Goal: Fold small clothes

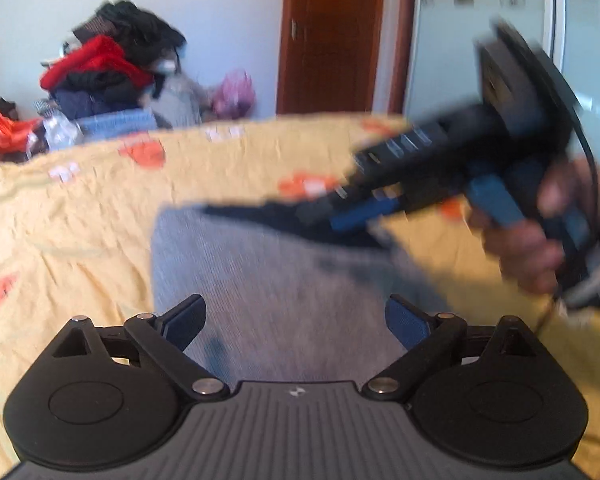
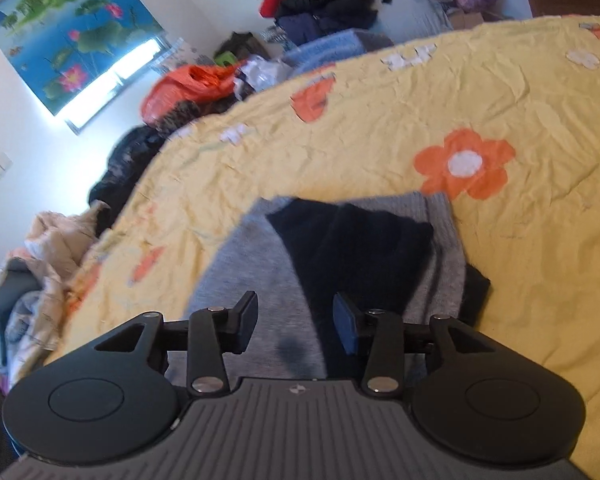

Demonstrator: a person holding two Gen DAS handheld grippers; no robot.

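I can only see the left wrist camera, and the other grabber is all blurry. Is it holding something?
Observer: No. In the right wrist view the right gripper has its fingers apart, with nothing pinched between them.
Operator: What is that dark stuff under it?
Observer: A dark navy cloth, lying on top of the grey garment towards its far end.

Left tongs (image 1: 296, 324) gaping over grey garment (image 1: 268, 280), yellow bedsheet (image 1: 80, 220)
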